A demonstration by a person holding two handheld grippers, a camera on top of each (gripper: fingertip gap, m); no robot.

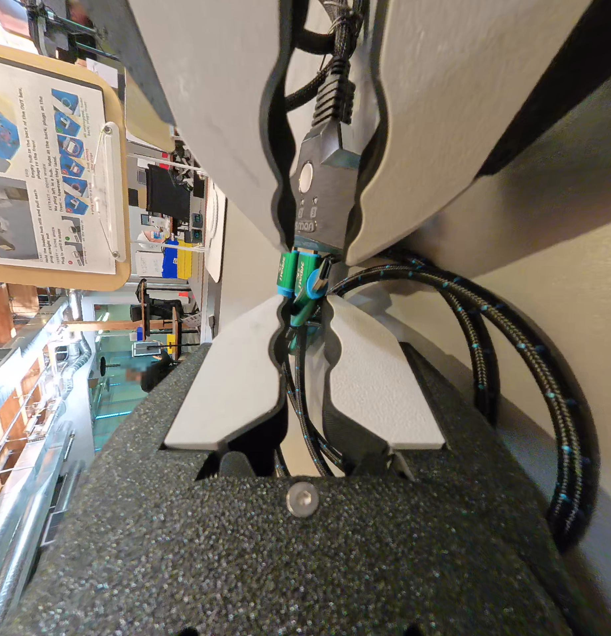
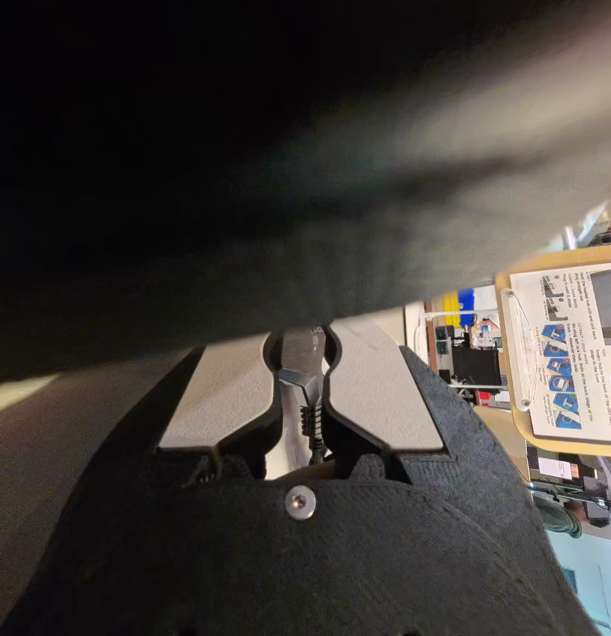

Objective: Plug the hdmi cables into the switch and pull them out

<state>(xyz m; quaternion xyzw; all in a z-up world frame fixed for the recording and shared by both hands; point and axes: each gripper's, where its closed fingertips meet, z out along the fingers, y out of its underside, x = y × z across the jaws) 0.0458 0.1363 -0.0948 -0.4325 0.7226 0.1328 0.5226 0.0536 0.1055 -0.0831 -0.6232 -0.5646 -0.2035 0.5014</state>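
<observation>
A light wooden clipboard (image 1: 122,192) with a printed instruction sheet stands at the far left of the left wrist view, well apart from both tools. In the middle, the left gripper (image 1: 304,306) has its fingers narrowed around a green metal plug (image 1: 302,315) with a blue collar and the braided leads behind it. The plug lies slantwise between the pads and seems pinched, though the contact itself is partly hidden.

Just beyond the tips, two more green plugs (image 1: 292,272) sit side by side in the end of a flat grey metal hub (image 1: 319,203). A loose connector on a blue collar (image 1: 319,278) rests against them. The right gripper (image 2: 300,334) faces the left one and clamps the hub by its narrow edges.

To the right, black braided cable flecked with blue (image 1: 503,344) hangs in slack loops.

The hub looks rigid, light and smooth, so slippery. Its flat sides are likely the best hold. The plugs are stiff and the cable limp.
</observation>
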